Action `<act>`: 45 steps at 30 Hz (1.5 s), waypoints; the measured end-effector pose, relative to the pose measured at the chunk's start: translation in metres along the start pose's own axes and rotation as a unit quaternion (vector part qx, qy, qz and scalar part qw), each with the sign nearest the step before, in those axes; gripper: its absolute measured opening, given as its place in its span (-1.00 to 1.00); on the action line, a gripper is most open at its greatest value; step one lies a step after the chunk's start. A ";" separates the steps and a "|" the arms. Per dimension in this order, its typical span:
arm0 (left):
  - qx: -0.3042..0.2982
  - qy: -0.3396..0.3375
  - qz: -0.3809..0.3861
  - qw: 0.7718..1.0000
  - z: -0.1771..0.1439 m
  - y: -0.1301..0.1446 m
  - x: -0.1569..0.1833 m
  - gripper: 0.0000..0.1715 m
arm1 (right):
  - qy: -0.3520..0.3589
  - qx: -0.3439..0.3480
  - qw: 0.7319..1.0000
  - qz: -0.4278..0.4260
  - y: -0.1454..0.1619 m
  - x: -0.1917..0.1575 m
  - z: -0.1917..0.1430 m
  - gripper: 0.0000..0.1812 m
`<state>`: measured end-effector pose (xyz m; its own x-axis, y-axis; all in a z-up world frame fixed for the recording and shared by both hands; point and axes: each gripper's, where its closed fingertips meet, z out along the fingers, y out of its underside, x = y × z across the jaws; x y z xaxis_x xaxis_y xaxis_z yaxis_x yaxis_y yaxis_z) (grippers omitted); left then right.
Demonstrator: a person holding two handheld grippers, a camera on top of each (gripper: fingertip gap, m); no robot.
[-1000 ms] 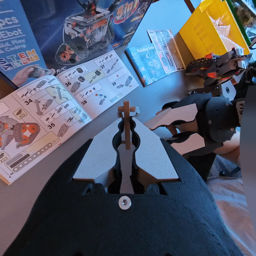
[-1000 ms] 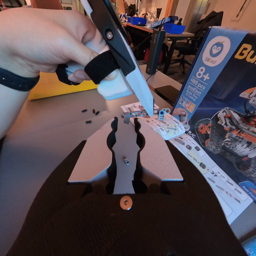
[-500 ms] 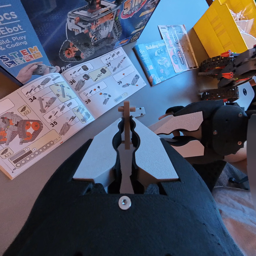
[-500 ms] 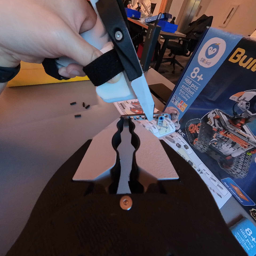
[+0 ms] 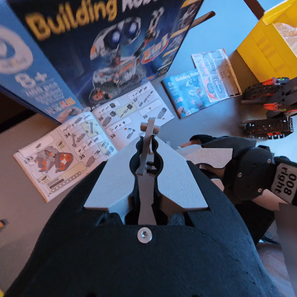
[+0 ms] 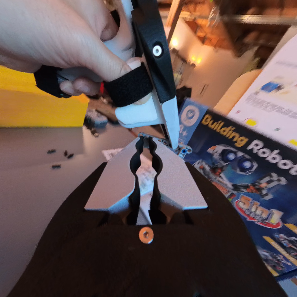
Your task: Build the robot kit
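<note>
Grey surface (image 5: 209, 122) with an open instruction booklet (image 5: 90, 144) before a toy box (image 5: 99, 48): left claw (image 5: 147, 138) closed on a perforated grey beam (image 5: 145, 154), right claw (image 6: 145, 141) nearly closed, gripping that beam's far end, both raised above the booklet.

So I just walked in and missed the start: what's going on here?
A person holds a hand-held gripper in each hand above a table. The left hand-held gripper is shut on a grey beam. The right hand-held gripper pinches that beam's end. An open manual, a box and a tracked model lie around.
</note>
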<state>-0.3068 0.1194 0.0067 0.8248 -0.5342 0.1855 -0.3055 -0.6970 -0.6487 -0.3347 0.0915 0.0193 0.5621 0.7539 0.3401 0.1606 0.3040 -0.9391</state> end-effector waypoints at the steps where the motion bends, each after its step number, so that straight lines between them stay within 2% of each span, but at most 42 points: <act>1: -0.001 -0.008 0.015 1.000 -0.007 -0.010 0.009 -0.91 | 0.013 0.028 1.000 0.003 -0.014 0.008 -0.006 -0.93; 8: 0.065 -0.071 0.131 0.987 -0.063 -0.080 0.092 -0.87 | 0.095 0.167 0.981 -0.007 -0.105 0.060 -0.065 -0.94; 10: 0.083 -0.072 0.144 0.983 -0.076 -0.091 0.118 -0.72 | 0.109 0.192 0.975 -0.006 -0.122 0.071 -0.082 -0.94; 12: 0.104 -0.056 0.140 0.983 -0.091 -0.102 0.144 -0.45 | 0.118 0.218 0.969 -0.001 -0.137 0.079 -0.099 -0.94; 13: 0.113 -0.052 0.138 0.983 -0.101 -0.108 0.154 -0.39 | 0.120 0.227 0.967 0.005 -0.142 0.083 -0.105 -0.94; 16: 0.135 -0.065 0.158 0.976 -0.143 -0.121 0.174 -0.41 | 0.107 0.253 0.960 0.047 -0.150 0.093 -0.119 -0.94; 19: 0.170 -0.088 0.164 0.968 -0.190 -0.113 0.171 -0.45 | 0.054 0.282 0.947 0.147 -0.150 0.099 -0.122 -0.93; 21: 0.182 -0.101 0.151 0.966 -0.209 -0.085 0.151 -0.45 | 0.018 0.291 0.934 0.208 -0.145 0.102 -0.120 -0.93; 23: 0.196 -0.094 0.114 0.969 -0.214 -0.048 0.121 -0.55 | -0.008 0.298 0.924 0.240 -0.139 0.102 -0.118 -0.93; 25: 0.215 -0.065 0.067 0.972 -0.205 -0.009 0.086 -0.65 | -0.025 0.292 0.923 0.250 -0.132 0.099 -0.112 -0.93; 28: 0.213 0.022 0.004 0.977 -0.166 0.044 0.038 -0.73 | -0.057 0.286 0.921 0.258 -0.124 0.088 -0.108 -0.93; 30: 0.193 0.121 -0.029 0.973 -0.135 0.073 0.025 -0.74 | -0.083 0.274 0.917 0.279 -0.115 0.079 -0.106 -0.93; 32: 0.168 0.182 -0.029 0.968 -0.105 0.096 0.014 -0.75 | -0.116 0.260 0.907 0.311 -0.104 0.070 -0.105 -0.94; 35: 0.112 0.181 0.023 0.977 -0.053 0.126 -0.004 -0.73 | -0.162 0.245 0.883 0.366 -0.087 0.058 -0.111 -0.93; 38: 0.062 0.174 0.107 0.977 -0.007 0.144 -0.009 -0.72 | -0.168 0.211 0.884 0.381 -0.062 0.045 -0.118 -0.94; 41: 0.019 0.132 0.189 0.973 0.029 0.151 -0.022 -0.71 | -0.155 0.192 0.890 0.382 -0.039 0.037 -0.126 -0.94; 45: -0.030 0.109 0.257 0.960 0.059 0.150 -0.024 -0.67 | -0.153 0.180 0.886 0.400 -0.022 0.039 -0.126 -0.94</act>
<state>-0.3439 0.0561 -0.1388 0.4407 -0.8977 0.0066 -0.6772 -0.3372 -0.6540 -0.2142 0.0412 0.0470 0.1249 0.9174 -0.3780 -0.4900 -0.2743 -0.8275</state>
